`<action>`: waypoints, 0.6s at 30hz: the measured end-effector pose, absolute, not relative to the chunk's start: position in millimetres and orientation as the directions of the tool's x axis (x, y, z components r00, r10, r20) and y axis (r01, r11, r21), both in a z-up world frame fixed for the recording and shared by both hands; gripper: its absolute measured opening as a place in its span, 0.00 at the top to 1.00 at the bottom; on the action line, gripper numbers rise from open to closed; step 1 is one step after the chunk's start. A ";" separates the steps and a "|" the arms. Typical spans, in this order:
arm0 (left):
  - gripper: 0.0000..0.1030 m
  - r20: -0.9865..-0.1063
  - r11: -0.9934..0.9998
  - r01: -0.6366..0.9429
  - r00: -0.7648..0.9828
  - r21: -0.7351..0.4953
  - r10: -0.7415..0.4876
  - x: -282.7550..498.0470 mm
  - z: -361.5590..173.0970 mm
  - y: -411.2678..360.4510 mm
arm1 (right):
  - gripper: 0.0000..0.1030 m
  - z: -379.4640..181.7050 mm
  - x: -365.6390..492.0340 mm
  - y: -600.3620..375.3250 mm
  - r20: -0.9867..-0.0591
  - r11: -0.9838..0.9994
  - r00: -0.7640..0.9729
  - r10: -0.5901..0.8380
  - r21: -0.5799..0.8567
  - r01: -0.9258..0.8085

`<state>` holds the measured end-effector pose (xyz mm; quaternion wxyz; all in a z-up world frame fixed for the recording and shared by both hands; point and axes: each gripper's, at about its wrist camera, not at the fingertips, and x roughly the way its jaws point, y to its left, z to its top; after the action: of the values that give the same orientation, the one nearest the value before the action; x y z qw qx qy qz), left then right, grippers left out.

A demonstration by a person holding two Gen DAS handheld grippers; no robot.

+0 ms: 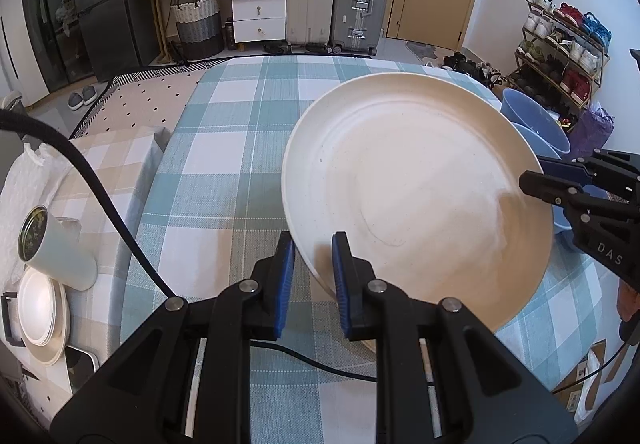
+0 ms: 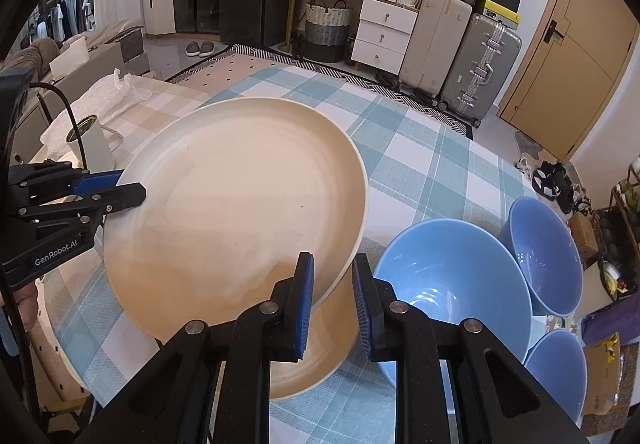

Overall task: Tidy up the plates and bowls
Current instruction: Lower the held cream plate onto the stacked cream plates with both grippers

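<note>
Cream-coloured round plate (image 1: 416,199), broad and shallow, fills the middle right of the left wrist view, tilted and raised over the teal-and-white checked tablecloth (image 1: 224,171). The left gripper (image 1: 314,276) has its blue-padded fingers one on each side of the plate's near rim; a gap shows between the right pad and the rim, so whether the pads truly pinch it I cannot tell. From the right edge, the right gripper (image 1: 532,179) reaches the plate's far rim, one black finger lying over the top face. Behind the plate, parts of light blue bowls (image 1: 528,115) show. At the far left, off the checked cloth, sits a stack of small white plates (image 1: 40,308) beside a white cylindrical cup (image 1: 60,252).

In the right wrist view the same plate (image 2: 240,211) hangs tilted above a second cream plate (image 2: 320,356) that lies flat on the cloth (image 2: 420,163). The right gripper (image 2: 332,300) straddles the raised plate's rim, its fingers set a little apart, with daylight between the right pad and the rim. The left gripper (image 2: 132,185) holds the opposite edge, rim between its fingers. Three light blue ceramic bowls stand to the right: a large one (image 2: 452,284) just beside the plates, one behind it (image 2: 548,252), one nearer (image 2: 560,372).
</note>
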<state>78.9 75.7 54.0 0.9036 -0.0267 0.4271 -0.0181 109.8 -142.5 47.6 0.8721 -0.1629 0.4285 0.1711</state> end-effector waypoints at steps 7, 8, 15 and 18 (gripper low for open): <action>0.85 -0.778 0.999 0.022 0.626 -0.046 -0.050 73.7 41.6 71.3 | 0.81 33.8 102.6 -144.8 -0.817 0.894 0.555 0.158 -0.121 -0.432; 0.85 -0.781 0.999 0.022 0.622 -0.048 -0.051 73.6 39.5 71.2 | 0.81 31.6 102.0 -145.7 -0.819 0.895 0.551 0.159 -0.116 -0.431; 0.85 -0.793 0.999 0.024 0.607 -0.047 -0.052 71.0 22.0 71.0 | 0.81 20.1 98.1 -147.1 -0.827 0.896 0.538 0.163 -0.104 -0.431; 0.84 -0.797 0.998 0.027 0.601 -0.050 -0.056 70.5 15.9 70.5 | 0.81 16.7 95.9 -148.3 -0.826 0.899 0.538 0.166 -0.098 -0.427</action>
<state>70.5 70.5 15.9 0.8945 -0.0163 0.4462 -0.0232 95.9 -148.3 16.7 0.8649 -0.1455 0.4488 0.1714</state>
